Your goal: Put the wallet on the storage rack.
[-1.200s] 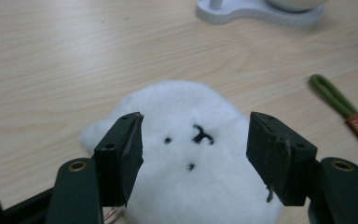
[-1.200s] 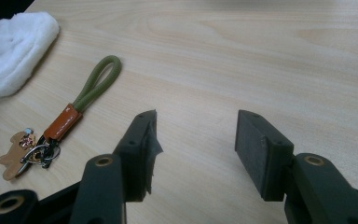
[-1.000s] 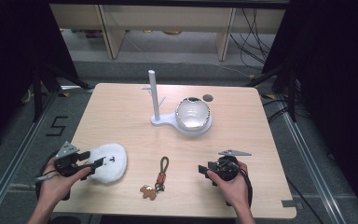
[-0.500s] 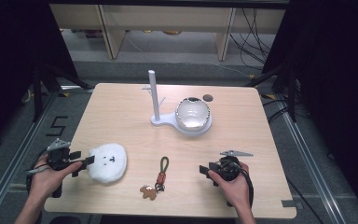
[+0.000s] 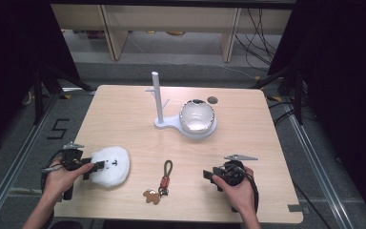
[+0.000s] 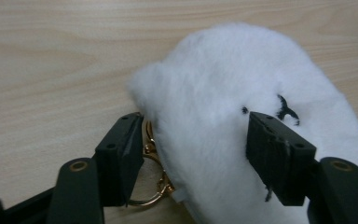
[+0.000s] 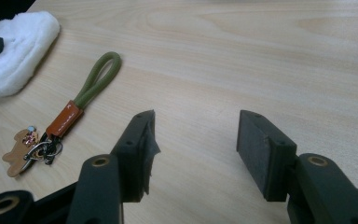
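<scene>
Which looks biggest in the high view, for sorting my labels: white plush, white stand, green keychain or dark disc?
1. White stand, with post and round base
2. White plush
3. Green keychain
4. Dark disc

The stand and disc lie farther from the camera, yet the order seems clear.

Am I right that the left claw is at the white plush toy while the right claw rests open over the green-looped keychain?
Not quite: the right claw is open over bare table, with the keychain off to its side, as the right gripper view shows. The left claw is indeed at the white plush toy.
</scene>
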`<move>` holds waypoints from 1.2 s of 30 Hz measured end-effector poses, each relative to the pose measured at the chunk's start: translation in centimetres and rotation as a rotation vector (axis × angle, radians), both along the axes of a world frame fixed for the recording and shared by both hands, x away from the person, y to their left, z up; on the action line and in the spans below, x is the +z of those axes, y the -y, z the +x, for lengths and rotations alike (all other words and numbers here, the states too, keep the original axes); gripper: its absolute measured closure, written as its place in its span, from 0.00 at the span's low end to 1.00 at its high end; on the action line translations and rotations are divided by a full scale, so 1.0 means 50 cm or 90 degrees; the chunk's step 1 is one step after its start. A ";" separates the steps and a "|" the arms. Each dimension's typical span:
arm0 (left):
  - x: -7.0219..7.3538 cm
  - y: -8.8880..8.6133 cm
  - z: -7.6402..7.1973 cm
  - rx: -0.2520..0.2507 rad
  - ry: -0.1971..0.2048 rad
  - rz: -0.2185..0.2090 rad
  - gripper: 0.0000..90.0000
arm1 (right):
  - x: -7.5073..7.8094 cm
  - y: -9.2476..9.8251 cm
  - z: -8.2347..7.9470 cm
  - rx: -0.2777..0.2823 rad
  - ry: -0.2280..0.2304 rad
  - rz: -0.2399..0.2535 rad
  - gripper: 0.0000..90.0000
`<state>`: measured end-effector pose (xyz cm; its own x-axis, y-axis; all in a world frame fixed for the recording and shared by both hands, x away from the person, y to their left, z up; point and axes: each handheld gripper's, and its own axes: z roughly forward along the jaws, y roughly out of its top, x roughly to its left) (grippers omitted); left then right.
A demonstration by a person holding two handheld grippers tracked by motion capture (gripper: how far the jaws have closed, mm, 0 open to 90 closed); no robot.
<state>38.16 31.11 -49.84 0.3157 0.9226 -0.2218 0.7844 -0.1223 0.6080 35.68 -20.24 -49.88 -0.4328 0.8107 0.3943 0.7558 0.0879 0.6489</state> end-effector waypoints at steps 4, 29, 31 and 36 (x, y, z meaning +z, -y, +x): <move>-0.008 0.005 -0.001 0.010 -0.006 0.001 0.46 | 0.003 -0.001 -0.001 0.000 -0.001 0.001 0.53; -0.013 0.018 -0.028 0.012 0.076 -0.013 0.91 | 0.006 0.011 -0.001 0.000 -0.002 0.010 0.54; 0.003 0.021 -0.035 -0.002 0.102 -0.022 0.91 | 0.009 0.011 0.000 0.002 0.001 0.009 0.55; 0.032 0.039 -0.048 -0.016 0.161 -0.047 0.91 | 0.021 0.009 0.000 0.006 0.014 0.016 0.55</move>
<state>35.75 29.18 -48.23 0.3927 0.8978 -0.1995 0.6037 -0.0880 0.7923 35.65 -20.69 -48.81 -0.4488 0.7971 0.4040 0.7402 0.0783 0.6678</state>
